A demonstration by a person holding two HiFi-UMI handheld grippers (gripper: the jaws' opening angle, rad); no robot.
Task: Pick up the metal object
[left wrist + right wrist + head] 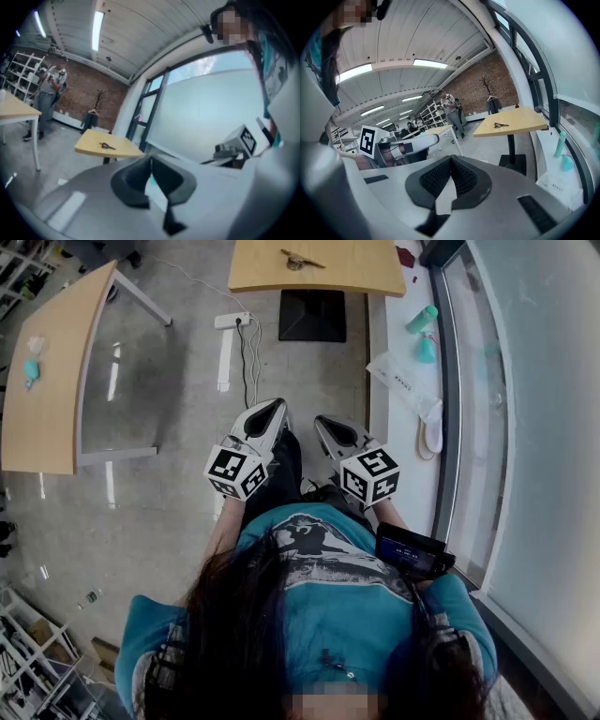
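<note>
A small dark metal object [298,260] lies on a light wooden table [347,273] at the top of the head view, well ahead of both grippers. It also shows as the metal object [106,146] in the left gripper view and the metal object [501,124] in the right gripper view. My left gripper [274,414] and right gripper [326,427] are held side by side close to the person's body. Both have their jaws together, tips touching, with nothing between them, as seen for the left gripper [151,164] and the right gripper [451,162].
A second wooden table [47,381] stands at the left. A white ledge [412,362] along the window at the right holds teal bottles [422,320] and a plastic bag. A power strip with cables [234,322] lies on the grey floor. A person stands by shelves [452,115] far off.
</note>
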